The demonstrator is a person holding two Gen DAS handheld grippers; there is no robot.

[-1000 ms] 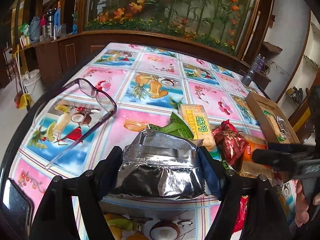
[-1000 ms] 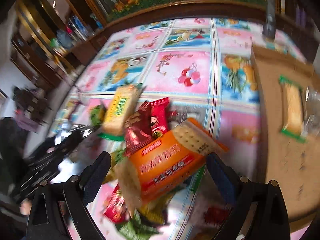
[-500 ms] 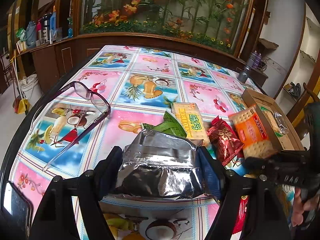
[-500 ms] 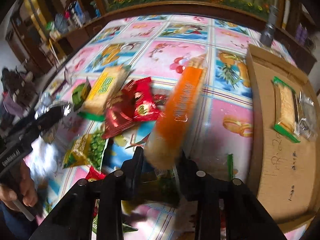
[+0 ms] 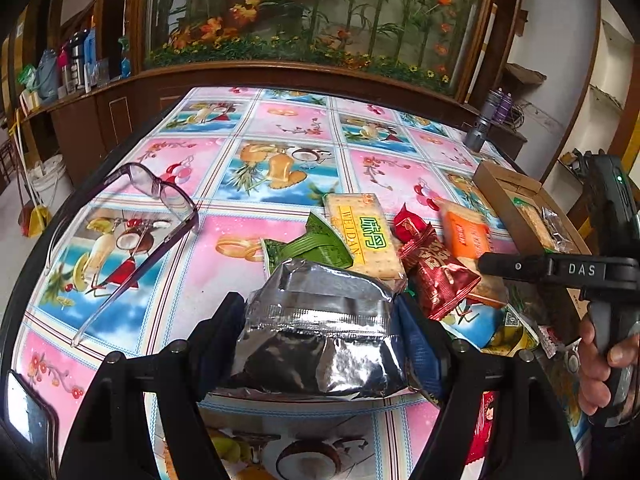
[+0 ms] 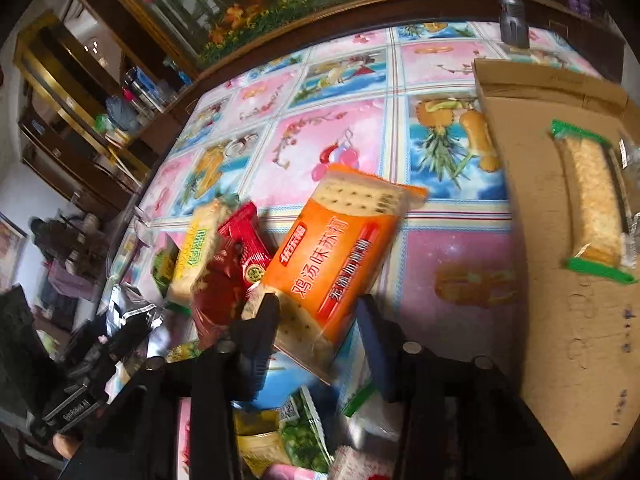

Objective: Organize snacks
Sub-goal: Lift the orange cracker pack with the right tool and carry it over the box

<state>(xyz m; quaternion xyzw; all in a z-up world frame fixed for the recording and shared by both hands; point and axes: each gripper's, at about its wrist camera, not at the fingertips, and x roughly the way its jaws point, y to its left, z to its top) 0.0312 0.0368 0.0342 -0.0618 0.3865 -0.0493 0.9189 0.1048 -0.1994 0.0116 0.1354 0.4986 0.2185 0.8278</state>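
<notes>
My left gripper is shut on a silver foil snack bag, held low over the table. My right gripper is shut on an orange cracker pack, lifted above the snack pile; it also shows in the left wrist view. The pile holds a yellow cracker pack, a red candy bag and a green packet. A cardboard box on the right holds a green-edged cracker pack.
Eyeglasses lie on the fruit-print tablecloth to the left. A grey bottle stands at the far right edge. More green and yellow packets lie near the front. A wooden planter wall runs behind the table.
The right gripper has turned the orange cracker pack from edge-on to face-up and tilted. The left gripper and its foil bag have barely moved.
</notes>
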